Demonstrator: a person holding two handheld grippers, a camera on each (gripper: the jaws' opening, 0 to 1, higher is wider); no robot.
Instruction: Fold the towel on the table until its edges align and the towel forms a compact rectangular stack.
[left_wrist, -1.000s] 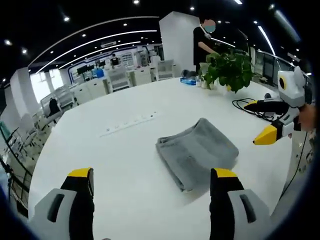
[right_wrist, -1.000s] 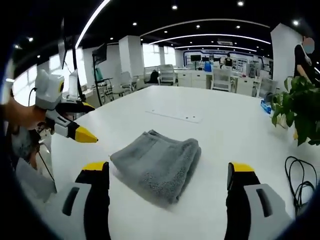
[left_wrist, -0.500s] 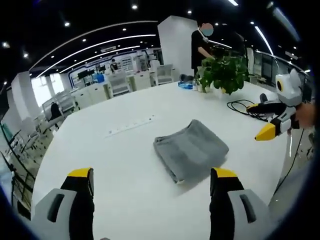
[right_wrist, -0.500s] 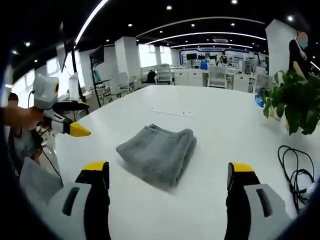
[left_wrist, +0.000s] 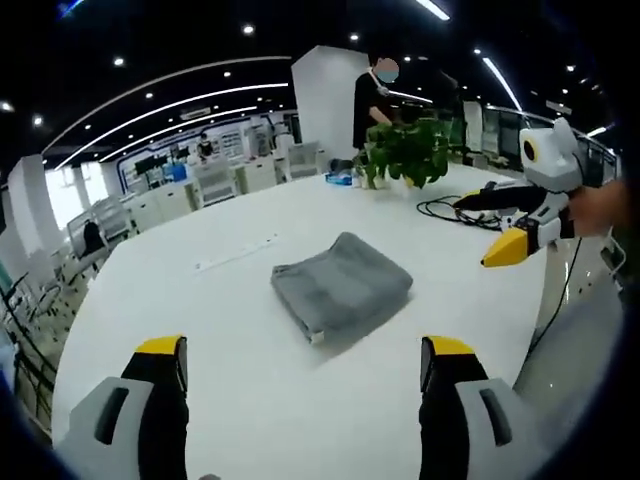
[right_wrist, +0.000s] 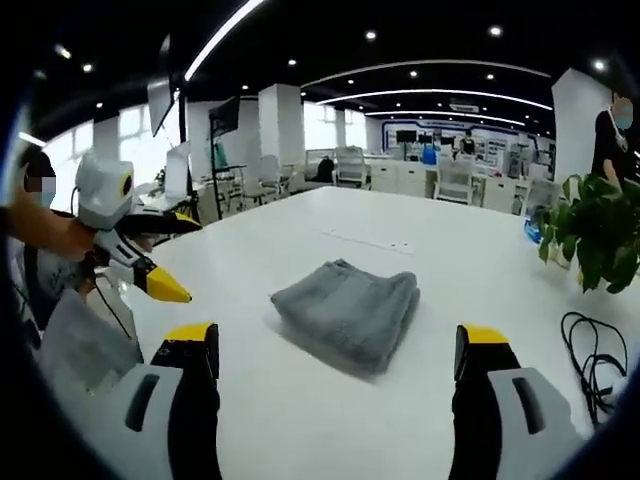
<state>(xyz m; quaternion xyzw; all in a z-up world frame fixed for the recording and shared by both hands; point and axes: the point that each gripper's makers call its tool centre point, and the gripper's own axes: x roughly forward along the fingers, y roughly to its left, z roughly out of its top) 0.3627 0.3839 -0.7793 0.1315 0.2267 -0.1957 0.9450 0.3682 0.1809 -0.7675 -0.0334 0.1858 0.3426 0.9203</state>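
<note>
A grey towel (left_wrist: 341, 286) lies folded into a compact rectangular stack on the white table (left_wrist: 200, 310); the right gripper view has the towel (right_wrist: 348, 312) at its centre. My left gripper (left_wrist: 305, 365) is open, back from the towel, with nothing between its yellow-tipped jaws. My right gripper (right_wrist: 335, 355) is open too, also short of the towel and holding nothing. The right gripper (left_wrist: 512, 245) enters the left gripper view from the right. In the right gripper view the left gripper (right_wrist: 160, 285) comes in from the left, held by a hand.
A potted green plant (left_wrist: 405, 150) stands at the far side of the table, with black cables (left_wrist: 455, 208) beside it. A power strip (left_wrist: 238, 255) is set into the tabletop beyond the towel. A person (left_wrist: 368, 95) stands behind the plant. Office desks and chairs fill the background.
Both grippers have drawn back from the towel, which looks smaller and farther in both views. The towel itself lies as before, and both grippers stay open.
</note>
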